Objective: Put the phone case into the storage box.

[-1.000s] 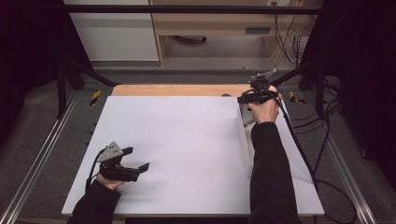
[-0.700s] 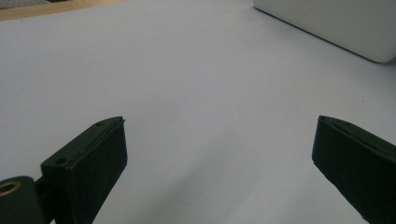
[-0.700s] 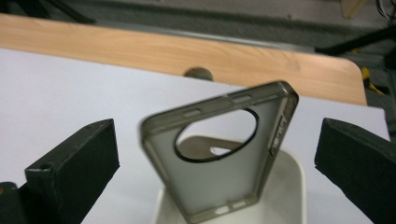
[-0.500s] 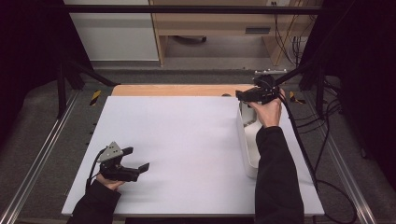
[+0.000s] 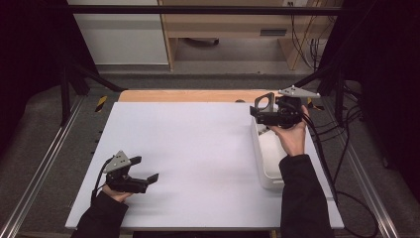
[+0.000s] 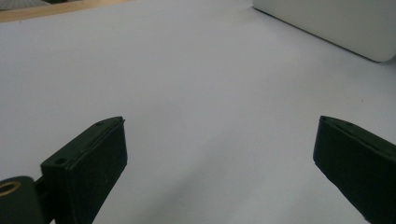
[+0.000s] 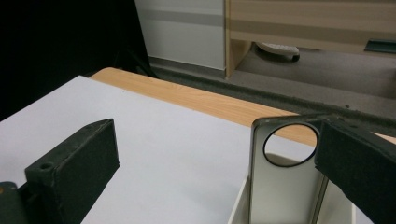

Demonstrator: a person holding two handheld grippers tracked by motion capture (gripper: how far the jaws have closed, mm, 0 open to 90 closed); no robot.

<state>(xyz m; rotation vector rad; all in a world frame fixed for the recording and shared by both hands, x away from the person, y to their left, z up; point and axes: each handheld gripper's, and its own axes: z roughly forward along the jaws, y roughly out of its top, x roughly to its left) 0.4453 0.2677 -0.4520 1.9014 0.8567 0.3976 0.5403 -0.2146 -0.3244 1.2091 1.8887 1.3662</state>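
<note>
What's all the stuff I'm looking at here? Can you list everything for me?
White board: one, white, covering the table top.
Wooden table edge: one, light wood, along the far side.
Tray: one, white, at the board's right side.
Metal plate with a round hole: one, grey, upright above the tray's far end, against the right gripper's jaw.
Cabinet: one, white, on the floor beyond.
Left gripper: one, black, open, near left.
Right gripper: one, black, far right.

A white rectangular plastic bin (image 5: 267, 163) sits at the right edge of a white-covered tabletop (image 5: 198, 148), a pale wooden cabinet (image 5: 228, 29) on the grey floor beyond.
</note>
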